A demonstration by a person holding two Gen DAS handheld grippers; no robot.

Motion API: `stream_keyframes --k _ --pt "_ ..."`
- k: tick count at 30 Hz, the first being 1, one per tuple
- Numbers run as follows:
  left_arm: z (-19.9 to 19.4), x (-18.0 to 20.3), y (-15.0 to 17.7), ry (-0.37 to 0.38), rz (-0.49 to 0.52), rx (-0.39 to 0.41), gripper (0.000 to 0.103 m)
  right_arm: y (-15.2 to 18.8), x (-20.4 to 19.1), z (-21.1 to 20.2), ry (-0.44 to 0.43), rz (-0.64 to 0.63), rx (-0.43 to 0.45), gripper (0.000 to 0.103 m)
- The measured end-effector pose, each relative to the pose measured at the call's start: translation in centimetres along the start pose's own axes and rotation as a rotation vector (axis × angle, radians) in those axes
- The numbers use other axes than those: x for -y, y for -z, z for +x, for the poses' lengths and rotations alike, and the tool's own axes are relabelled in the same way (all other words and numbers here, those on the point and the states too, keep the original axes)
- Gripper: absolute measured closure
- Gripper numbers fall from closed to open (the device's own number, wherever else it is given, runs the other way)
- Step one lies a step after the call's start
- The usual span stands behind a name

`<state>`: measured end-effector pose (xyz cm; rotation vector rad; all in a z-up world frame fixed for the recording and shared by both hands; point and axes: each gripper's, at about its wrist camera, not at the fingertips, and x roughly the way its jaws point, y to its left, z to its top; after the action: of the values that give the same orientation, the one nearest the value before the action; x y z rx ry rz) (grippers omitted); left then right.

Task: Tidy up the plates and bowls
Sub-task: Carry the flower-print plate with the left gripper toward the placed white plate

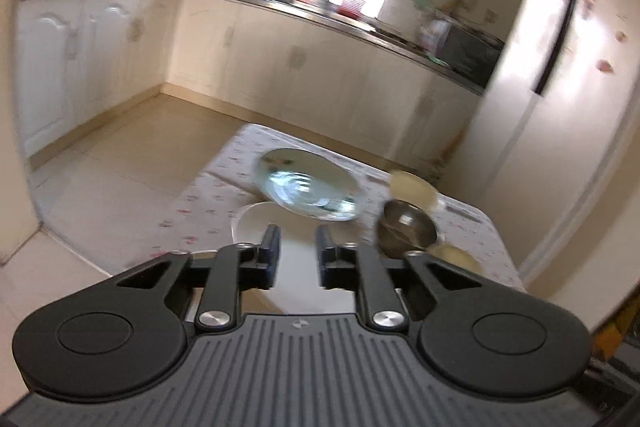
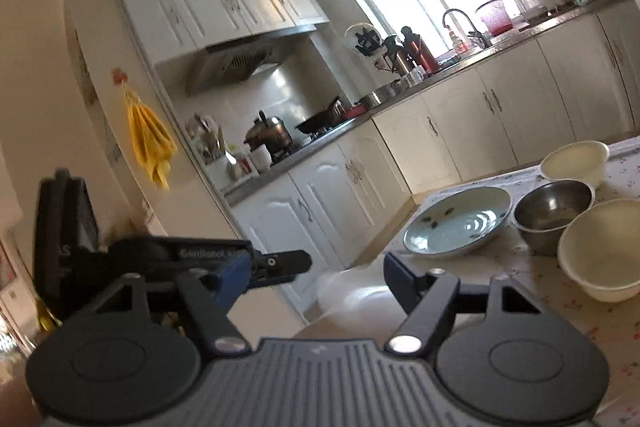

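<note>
A pale green plate lies on the floral-cloth table. A white plate sits in front of it, under my open, empty left gripper. A steel bowl stands to the plate's right, with a cream bowl behind it and another cream bowl in front of it. My right gripper is open and empty, above the table's near left part. The left gripper's body shows at left in the right wrist view.
White kitchen cabinets and a counter with pots and bottles line the far walls. A fridge stands right of the table. Tiled floor lies to the table's left. A yellow cloth hangs on the wall.
</note>
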<state>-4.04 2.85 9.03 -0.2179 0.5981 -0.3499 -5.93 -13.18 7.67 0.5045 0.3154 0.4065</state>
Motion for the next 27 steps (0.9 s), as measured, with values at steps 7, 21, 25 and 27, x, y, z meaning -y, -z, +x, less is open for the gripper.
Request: stream_keyframes --k 7,21,25,27 --pt "2.2 -3.1 0.2 -0.035 -0.073 -0.061 0.071 -0.3 2.4 0.4 0.111 0.099 -0.004 0.012" --pt "9.7 -2.2 -2.3 0.062 0.004 -0.186 0.050 2.1 7.6 1.8 0.350 0.364 -0.070 0.010" --pt "11.2 -1.8 -1.6 0.076 0.049 -0.218 0.054 2.2 7.0 1.0 0.371 0.339 -0.045 0.010" --pt "11.3 -1.9 -1.3 0.095 0.055 -0.236 0.056 2.7 7.0 0.3 0.399 0.355 -0.036 0.010"
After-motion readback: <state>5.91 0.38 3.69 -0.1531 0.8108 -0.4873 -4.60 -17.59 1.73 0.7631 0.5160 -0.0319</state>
